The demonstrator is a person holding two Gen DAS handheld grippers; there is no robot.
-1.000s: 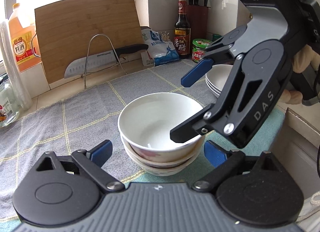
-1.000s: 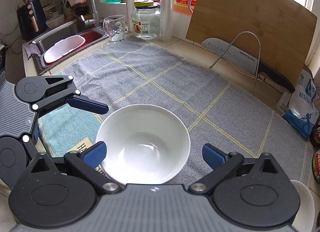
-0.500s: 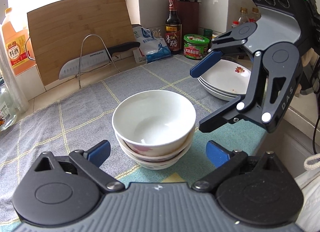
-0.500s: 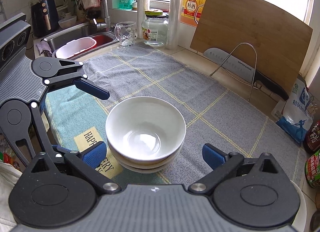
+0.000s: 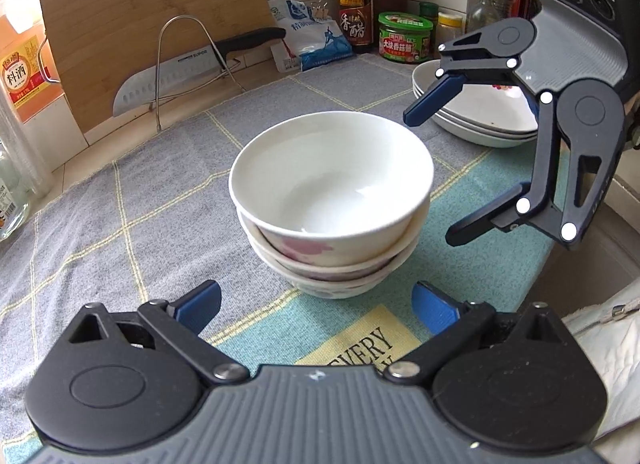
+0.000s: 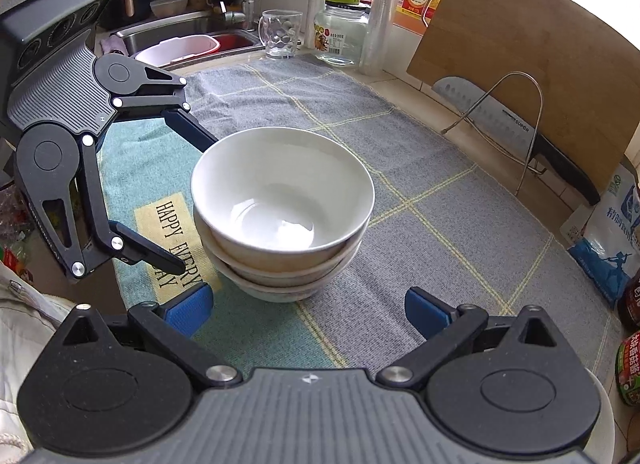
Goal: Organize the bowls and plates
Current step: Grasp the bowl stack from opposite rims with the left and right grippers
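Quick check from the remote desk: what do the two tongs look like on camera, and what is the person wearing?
Both are alike. The left tongs and right tongs have black linkage arms with silver rivets and round black pivot discs on a ribbed grey body, ending in blue fingertips. Seen from outside, each grey housing carries three round ports. No cables are clearly visible. Pale, off-white clothing shows at the frame edge.

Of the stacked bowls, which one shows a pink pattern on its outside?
The top bowl of the bowl stack: pink blotches mark its outer wall below the rim. The two under it show only thin edges.
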